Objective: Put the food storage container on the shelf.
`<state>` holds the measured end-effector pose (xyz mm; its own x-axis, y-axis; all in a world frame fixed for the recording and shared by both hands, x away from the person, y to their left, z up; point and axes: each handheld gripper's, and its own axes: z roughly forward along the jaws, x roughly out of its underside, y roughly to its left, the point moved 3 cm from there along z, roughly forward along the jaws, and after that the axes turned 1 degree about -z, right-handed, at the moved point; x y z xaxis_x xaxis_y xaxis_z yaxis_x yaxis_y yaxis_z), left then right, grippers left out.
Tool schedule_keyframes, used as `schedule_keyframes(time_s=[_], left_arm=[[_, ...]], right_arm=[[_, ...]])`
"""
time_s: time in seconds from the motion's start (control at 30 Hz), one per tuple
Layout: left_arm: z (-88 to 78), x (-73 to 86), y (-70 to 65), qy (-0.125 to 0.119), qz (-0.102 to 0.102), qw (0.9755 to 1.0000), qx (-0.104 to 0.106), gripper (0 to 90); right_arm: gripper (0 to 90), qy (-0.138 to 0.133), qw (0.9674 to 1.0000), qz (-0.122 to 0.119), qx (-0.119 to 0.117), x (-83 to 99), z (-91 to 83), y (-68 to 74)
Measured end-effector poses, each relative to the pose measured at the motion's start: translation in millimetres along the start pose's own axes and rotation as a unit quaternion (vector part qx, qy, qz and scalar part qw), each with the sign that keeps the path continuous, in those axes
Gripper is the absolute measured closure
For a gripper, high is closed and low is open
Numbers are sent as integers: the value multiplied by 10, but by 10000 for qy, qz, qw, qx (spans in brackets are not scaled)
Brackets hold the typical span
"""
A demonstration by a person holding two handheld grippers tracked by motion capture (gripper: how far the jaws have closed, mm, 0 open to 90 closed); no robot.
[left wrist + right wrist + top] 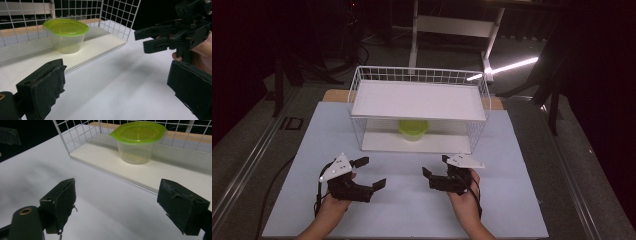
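Grippers: we count two, left gripper and right gripper.
Hands: two, left hand, right hand.
Wire racks: one, white rack.
Containers: one, green-lidded tub.
Tables: one, white table.

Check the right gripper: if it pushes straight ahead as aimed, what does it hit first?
Probably the front edge of the rack's lower white shelf, then the green-lidded container standing on it. The right gripper is open with bare table before it; its height is unclear.

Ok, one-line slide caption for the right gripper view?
Open right gripper faces a green-lidded clear container on the wire rack's lower shelf.
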<state>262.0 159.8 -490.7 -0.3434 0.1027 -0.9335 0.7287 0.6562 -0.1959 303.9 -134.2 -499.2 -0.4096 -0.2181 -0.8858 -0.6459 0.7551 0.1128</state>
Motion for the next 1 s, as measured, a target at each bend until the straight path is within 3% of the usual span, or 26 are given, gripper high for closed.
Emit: schedule_keyframes(time_s=[0.2, 0.63, 1.0], left_arm=[[-60, 40, 1, 30, -12, 10000, -14, 23], [-214, 229, 54, 71, -96, 9998, -139, 23], [-250, 330, 98, 25, -135, 9996, -228, 23]], right_arm=[[153, 27, 9999, -129, 22, 58, -144, -52], [156, 115, 9998, -143, 21, 262, -437, -150], [157, 177, 9996, -167, 141, 407, -479, -275]])
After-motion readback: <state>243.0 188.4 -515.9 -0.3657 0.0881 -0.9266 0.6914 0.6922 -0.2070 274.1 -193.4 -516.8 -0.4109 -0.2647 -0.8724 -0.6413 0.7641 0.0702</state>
